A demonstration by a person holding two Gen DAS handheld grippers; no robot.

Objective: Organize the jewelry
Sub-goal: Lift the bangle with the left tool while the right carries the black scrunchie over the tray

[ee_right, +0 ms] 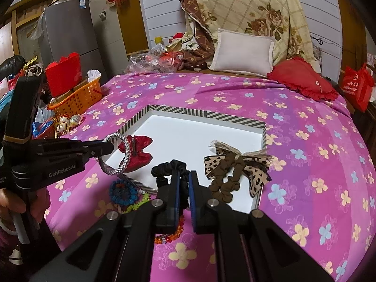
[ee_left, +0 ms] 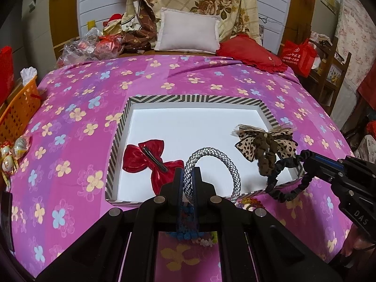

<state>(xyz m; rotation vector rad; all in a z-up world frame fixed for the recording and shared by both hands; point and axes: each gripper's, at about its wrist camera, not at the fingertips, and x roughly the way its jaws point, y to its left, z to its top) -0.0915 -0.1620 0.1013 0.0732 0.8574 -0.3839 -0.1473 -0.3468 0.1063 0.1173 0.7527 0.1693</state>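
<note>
A white tray with a striped rim (ee_left: 195,99) (ee_right: 206,115) lies on the pink flowered bedspread. My left gripper (ee_left: 188,171) (ee_right: 110,146) is shut on a silver braided ring (ee_left: 235,176) (ee_right: 124,155), held over the tray's near left corner. My right gripper (ee_right: 184,176) (ee_left: 303,158) is shut on a black scrunchie (ee_right: 166,166) (ee_left: 289,192) above the tray's near edge. A red bow clip (ee_left: 143,157) (ee_right: 138,152) rests inside the tray. A leopard-print bow scrunchie (ee_left: 265,144) (ee_right: 235,164) lies in the tray's near right corner.
Beaded bracelets lie on the bedspread in front of the tray: a blue one (ee_right: 123,192) and an orange one (ee_right: 175,231). An orange basket (ee_right: 77,98) (ee_left: 18,108) stands at the bed's left edge. A white pillow (ee_left: 188,33) and a red cushion (ee_left: 251,54) sit at the head.
</note>
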